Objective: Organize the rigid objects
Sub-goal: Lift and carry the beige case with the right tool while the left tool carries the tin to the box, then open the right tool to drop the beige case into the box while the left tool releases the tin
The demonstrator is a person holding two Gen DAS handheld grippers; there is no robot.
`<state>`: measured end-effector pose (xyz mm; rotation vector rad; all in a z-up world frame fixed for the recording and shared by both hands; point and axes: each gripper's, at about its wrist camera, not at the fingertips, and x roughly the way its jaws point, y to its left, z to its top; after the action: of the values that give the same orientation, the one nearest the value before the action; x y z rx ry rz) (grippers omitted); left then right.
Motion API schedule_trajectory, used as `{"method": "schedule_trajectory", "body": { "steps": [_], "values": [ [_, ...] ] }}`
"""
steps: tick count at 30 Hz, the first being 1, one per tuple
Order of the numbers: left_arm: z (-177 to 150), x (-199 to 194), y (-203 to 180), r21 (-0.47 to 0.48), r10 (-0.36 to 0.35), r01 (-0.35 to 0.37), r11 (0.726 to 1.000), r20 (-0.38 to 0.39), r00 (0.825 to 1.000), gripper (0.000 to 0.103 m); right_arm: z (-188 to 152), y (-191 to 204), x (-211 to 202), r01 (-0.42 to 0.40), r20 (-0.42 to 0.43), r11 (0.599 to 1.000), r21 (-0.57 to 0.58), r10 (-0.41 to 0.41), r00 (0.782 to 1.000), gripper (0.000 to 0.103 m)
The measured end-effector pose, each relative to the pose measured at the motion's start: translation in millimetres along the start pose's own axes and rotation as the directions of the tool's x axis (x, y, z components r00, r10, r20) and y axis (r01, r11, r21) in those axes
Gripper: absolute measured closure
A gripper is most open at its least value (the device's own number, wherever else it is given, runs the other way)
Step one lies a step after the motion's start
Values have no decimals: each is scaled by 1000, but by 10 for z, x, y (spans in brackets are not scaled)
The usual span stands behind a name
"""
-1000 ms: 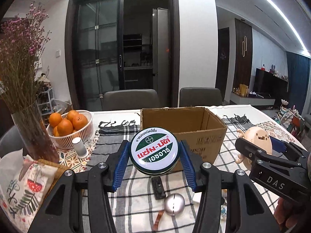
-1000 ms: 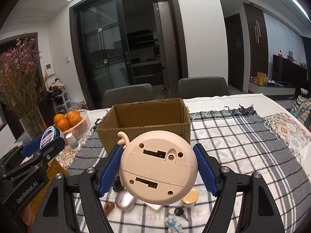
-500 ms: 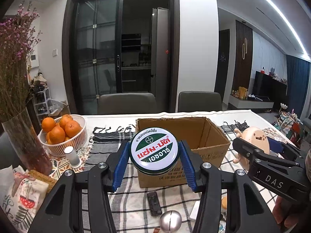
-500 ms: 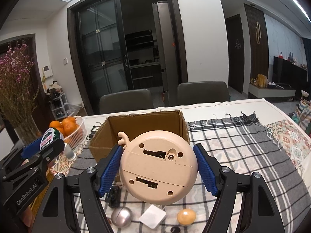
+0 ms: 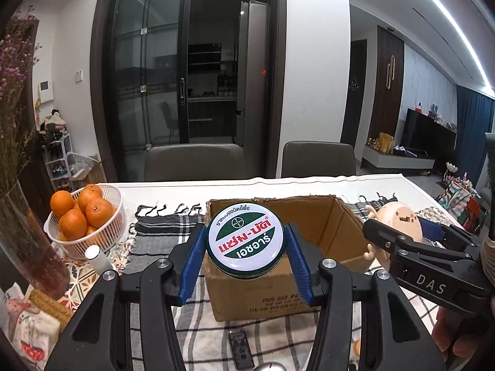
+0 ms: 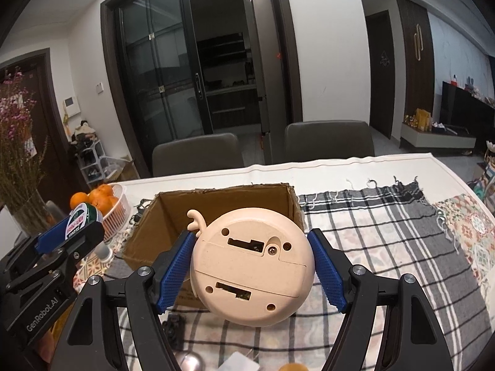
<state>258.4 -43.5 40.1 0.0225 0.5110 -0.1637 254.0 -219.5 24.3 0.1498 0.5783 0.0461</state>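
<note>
The left tongs (image 5: 246, 249) clench a round green-and-white balm tin (image 5: 245, 240) and the right tongs (image 6: 251, 267) grasp a round beige toy (image 6: 252, 267), both held above the near side of an open cardboard box (image 6: 173, 216) standing on the counter's plaid cloth (image 6: 386, 232), beside a basket of oranges (image 5: 85, 221) toward the left edge.

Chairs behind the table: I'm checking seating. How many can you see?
2. One grey chair stands left of centre at the table's far edge, the other chair to its right. Nearer seats may be out of view.
</note>
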Motion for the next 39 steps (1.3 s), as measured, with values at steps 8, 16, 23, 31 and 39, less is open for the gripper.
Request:
{"method": "schedule_trajectory", "body": {
  "steps": [8,16,23,31,39],
  "values": [
    [179,326,14,5,9,-9,1000,-52,999,52,215,-49,374,-11,-90,1000,-8,10,996,28],
    [253,629,-34,67,18,-9,998,-128,992,52,339,-74,768,-44,-211,998,-35,36,977,28],
    [255,914,-70,108,17,7,994,-222,975,52,347,-71,985,-33,-286,996,-80,9,958,28],
    [256,1096,-150,161,6,45,986,-302,953,52,356,-106,1194,-40,-379,995,-91,2,925,28],
    [241,1105,-106,133,12,32,991,-313,950,42,365,-69,1174,-33,-377,994,-106,-10,926,27]
  ]
}}
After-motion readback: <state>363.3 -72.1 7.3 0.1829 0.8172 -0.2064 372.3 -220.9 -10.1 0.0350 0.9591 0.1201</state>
